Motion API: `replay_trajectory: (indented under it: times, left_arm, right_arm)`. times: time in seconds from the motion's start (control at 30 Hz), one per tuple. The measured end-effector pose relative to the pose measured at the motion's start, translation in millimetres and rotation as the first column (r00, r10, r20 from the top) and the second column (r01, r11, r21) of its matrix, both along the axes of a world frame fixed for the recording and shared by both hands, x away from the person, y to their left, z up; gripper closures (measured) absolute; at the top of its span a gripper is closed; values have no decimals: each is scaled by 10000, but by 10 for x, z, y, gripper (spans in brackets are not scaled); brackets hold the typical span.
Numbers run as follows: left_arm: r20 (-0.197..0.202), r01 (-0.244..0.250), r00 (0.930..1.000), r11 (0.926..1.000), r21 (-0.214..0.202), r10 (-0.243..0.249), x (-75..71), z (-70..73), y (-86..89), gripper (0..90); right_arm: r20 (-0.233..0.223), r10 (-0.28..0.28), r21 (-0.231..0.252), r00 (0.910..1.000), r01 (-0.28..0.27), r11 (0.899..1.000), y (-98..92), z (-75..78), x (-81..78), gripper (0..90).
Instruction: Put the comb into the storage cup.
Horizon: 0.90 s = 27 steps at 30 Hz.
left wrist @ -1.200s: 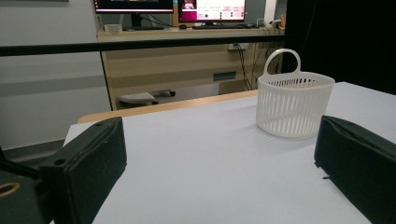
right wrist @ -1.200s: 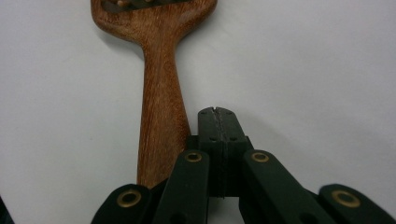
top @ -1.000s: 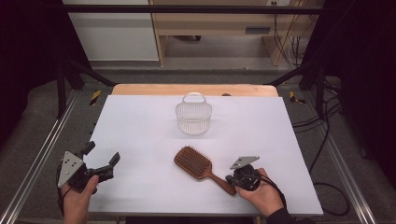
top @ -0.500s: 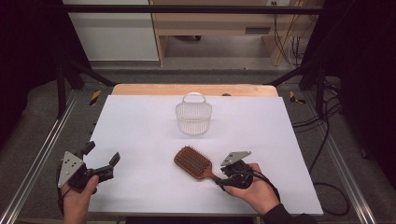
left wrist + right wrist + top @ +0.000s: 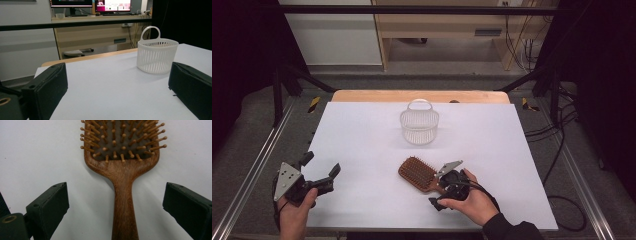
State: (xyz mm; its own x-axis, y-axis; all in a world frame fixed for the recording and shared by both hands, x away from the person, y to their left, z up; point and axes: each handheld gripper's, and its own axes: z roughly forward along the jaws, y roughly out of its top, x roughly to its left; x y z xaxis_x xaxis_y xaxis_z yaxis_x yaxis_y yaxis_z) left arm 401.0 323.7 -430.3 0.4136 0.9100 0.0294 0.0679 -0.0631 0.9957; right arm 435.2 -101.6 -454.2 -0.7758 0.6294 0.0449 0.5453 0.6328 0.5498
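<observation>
At the left edge of the table point(image 5: 362, 130), near its front corner, a hand point(image 5: 294, 212) holds the left gripper point(image 5: 319, 172) low over the white surface, its grey three-cornered plate on top and its jaws spread wide with nothing between them. In the left gripper view the two black jaws rise from the bottom corners, far apart, framing bare white table top and, beyond it towards the right, a white slatted basket point(image 5: 156, 56). The basket stands upright with its loop handle up; behind it are a wooden desk with lit screens on it.

In the high view the basket point(image 5: 419, 125) sits towards the back of the table, about midway across, well apart from both grippers. Nearer the front and a little right of the middle lies a wooden hairbrush point(image 5: 418, 173), bristles up, its head pointing to the back left and its handle running towards the right hand point(image 5: 474, 202). That hand holds the right gripper point(image 5: 444, 192) right over the handle end, tilted down at the table.

In the right gripper view the hairbrush point(image 5: 123, 170) lies flat on the white surface, and its handle runs down the middle between the two jaws. The jaws stand spread on either side, clear of the wood and not touching it
</observation>
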Motion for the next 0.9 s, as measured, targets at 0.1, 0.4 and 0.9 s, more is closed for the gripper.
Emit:
replay_trajectory:
  times: [0.1,0.4,0.9]
  left_arm:
    - [-7,17,10000,10000,5,-17,0,0,-4,25]
    - [-21,38,10000,10000,7,-38,0,-1,-9,24]
    - [-19,51,10000,9999,93,-51,3,-1,-18,25]
  right_arm:
    - [-74,77,-68,9999,-78,9999,20,-10,12,84]
    - [-443,-186,-450,9988,166,9988,49,-38,94,346]
    - [-241,-121,-897,9996,99,9959,67,-42,74,598]
